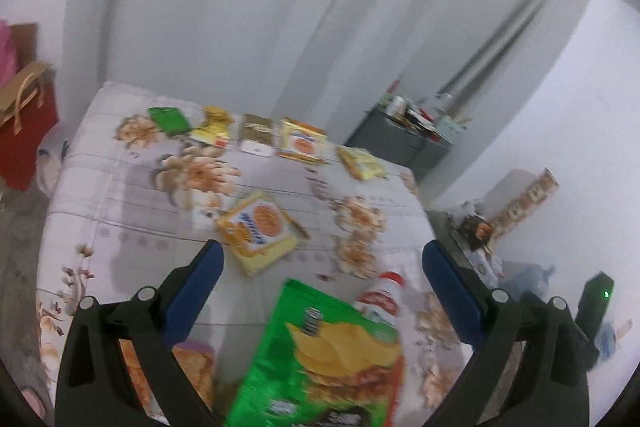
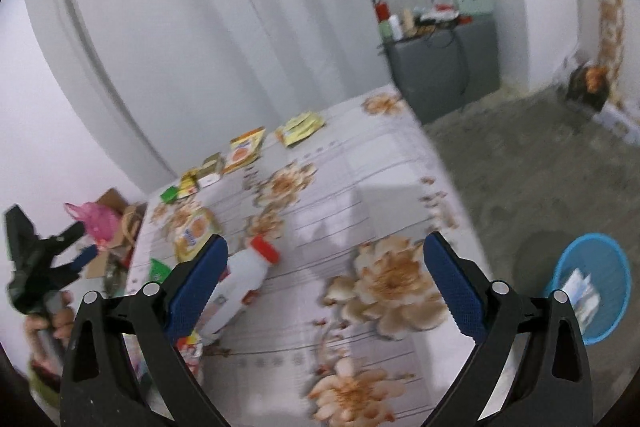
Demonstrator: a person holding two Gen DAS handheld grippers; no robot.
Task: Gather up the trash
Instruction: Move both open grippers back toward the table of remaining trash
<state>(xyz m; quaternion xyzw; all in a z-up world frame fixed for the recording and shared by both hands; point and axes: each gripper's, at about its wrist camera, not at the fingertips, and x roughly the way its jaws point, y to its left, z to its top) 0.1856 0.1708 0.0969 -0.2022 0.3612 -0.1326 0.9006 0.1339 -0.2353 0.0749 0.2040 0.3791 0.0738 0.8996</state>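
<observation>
Left gripper (image 1: 322,267) spread wide above green chip bag (image 1: 320,359), right gripper (image 2: 326,263) likewise wide, empty, beside white bottle (image 2: 244,283), blue bin (image 2: 612,267) on floor.

Each camera sits just behind its own claw and looks forward and down along the two blue fingers at a flower-print bed.

The left claw (image 1: 322,267) view hangs low and close, with a green chip bag (image 1: 320,359) between its fingers.

The right claw (image 2: 326,263) view is tilted and takes in floor and a blue basket (image 2: 596,283) beyond its right finger.

Both views share the white bottle (image 2: 244,279), the row of yellow packets (image 1: 300,143) ahead and the grey cabinet (image 2: 444,67).
</observation>
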